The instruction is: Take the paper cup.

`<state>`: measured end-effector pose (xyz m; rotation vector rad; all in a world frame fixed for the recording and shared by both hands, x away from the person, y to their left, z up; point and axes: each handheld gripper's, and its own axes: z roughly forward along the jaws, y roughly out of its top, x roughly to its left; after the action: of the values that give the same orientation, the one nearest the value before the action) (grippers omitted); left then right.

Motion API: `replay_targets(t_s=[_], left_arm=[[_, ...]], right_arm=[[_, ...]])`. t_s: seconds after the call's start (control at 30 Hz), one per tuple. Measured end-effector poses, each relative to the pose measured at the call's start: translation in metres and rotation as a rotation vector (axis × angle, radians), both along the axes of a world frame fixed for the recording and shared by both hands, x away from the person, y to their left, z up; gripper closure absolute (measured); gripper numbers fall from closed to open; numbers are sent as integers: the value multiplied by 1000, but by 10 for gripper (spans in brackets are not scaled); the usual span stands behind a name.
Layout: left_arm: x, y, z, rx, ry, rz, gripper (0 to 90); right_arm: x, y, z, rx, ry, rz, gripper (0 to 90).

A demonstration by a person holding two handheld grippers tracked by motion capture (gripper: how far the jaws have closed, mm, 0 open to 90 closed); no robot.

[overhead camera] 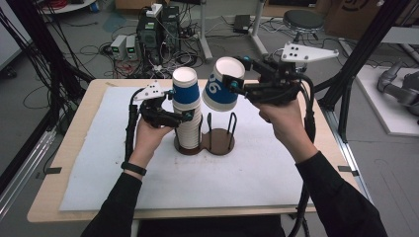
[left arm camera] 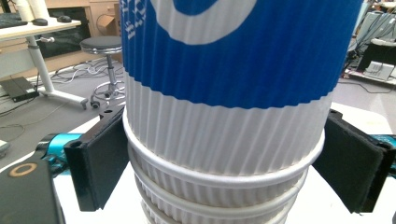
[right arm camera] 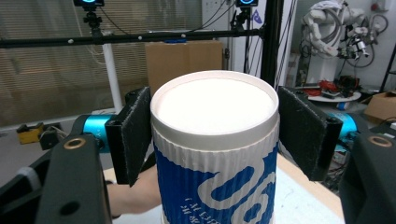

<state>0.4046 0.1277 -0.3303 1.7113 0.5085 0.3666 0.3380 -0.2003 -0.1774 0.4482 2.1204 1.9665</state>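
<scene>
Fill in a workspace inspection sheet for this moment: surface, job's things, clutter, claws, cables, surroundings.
Surface: wooden table under a white mat.
Job's things: stack of upturned blue-and-white cups on the left side of a dark two-place cup holder; the right place, with wire uprights, is empty. One single cup is in the air, tilted, above the holder.
Clutter: nothing seen on the mat.
Claws: left claw has a jaw on each side of the stack near a cup rim; right claw is shut on the single cup, near its base.
Cables: a black cable trails from the right claw, another from the left.
Surroundings: floor cables, electronics boxes, a stool, black frame posts.
</scene>
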Motion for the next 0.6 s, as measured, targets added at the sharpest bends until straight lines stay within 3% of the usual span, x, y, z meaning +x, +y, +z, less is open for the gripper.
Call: replay_targets(t_s=[0.23, 0.27, 0.33, 0.47, 0.6], left_arm=[[0, 0, 0, 0, 0, 1, 112], [0, 0, 0, 0, 0, 0, 112], [0, 0, 0, 1, 0, 1, 112], [0, 0, 0, 3, 0, 0, 112], [0, 0, 0, 2, 0, 1, 112]], right_arm=[[-9, -11, -25, -13, 18, 14, 305], [-12, -15, -37, -16, 29, 24, 305], [-14, -16, -42, -16, 31, 27, 305], [-21, -22, -68, -33, 57, 36, 305], [-24, -24, -81, -39, 71, 37, 305]])
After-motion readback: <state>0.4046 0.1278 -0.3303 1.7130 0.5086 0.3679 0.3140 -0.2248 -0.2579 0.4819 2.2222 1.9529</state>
